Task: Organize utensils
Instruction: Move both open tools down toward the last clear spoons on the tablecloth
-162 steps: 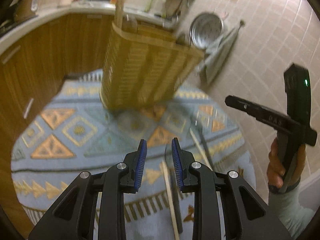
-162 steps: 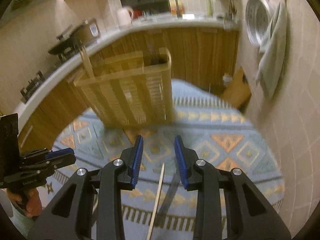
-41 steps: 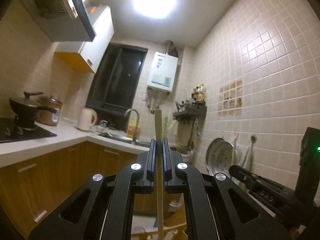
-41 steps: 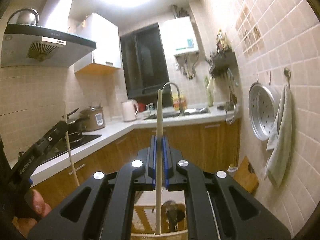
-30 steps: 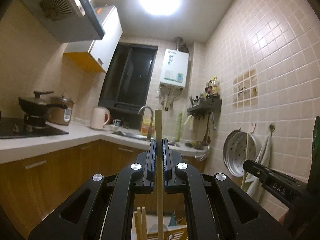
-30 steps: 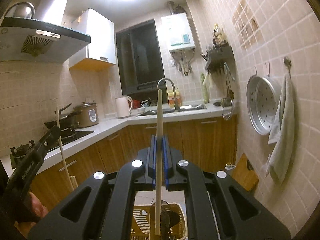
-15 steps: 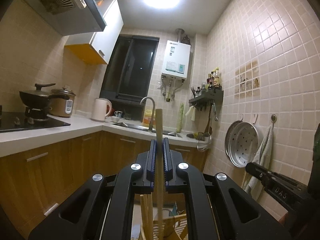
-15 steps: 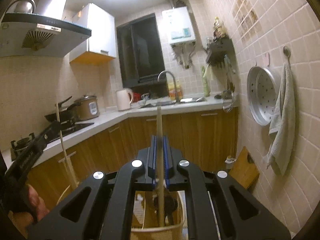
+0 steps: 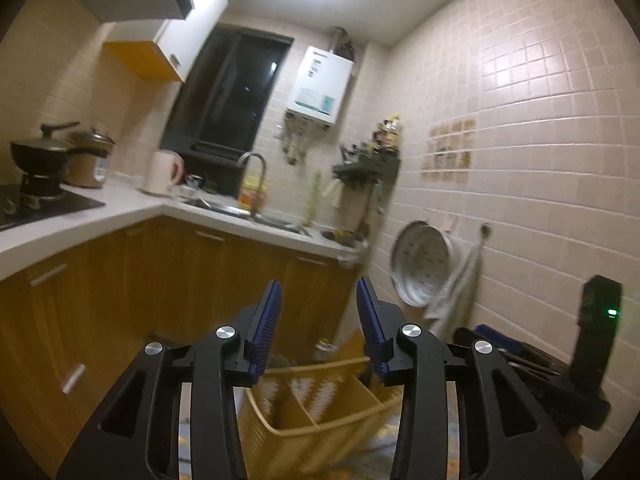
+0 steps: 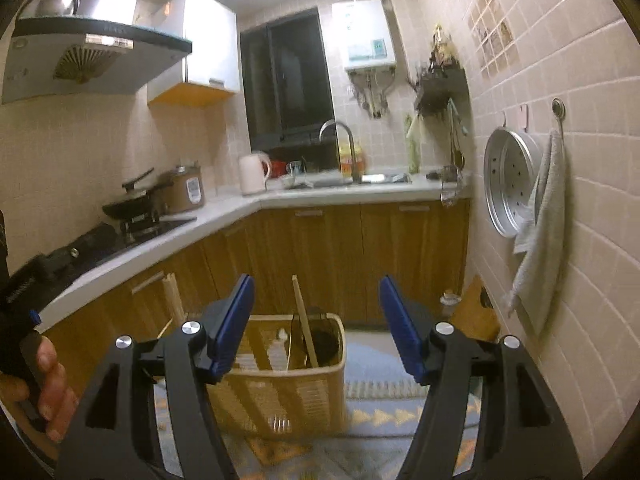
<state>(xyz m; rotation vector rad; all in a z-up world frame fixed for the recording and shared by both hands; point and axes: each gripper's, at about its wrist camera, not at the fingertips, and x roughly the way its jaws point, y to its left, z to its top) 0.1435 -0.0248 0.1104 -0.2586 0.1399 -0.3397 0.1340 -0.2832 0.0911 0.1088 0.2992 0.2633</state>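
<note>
Both grippers, left gripper (image 9: 318,322) and right gripper (image 10: 316,320), are opening with nothing between the pads. Beyond them a yellow utensil basket (image 10: 296,392) stands on a patterned rug (image 10: 392,412), a wooden chopstick (image 10: 305,320) leaning inside. Wooden cabinets (image 10: 360,256) and tiled walls (image 10: 592,208) surround it.

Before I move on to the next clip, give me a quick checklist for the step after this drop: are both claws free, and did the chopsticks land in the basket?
1. Left claw free: ok, jaws opening, nothing between them.
2. Right claw free: ok, jaws opening, no pad touches anything.
3. Chopstick in the basket: ok, it leans in a rear compartment.
4. Pair of chopsticks in the basket: cannot tell, their lower ends are hidden behind the claw.
5. Basket upright on the rug: ok.
6. More utensils left on the rug: cannot tell, most of it is out of view.
</note>
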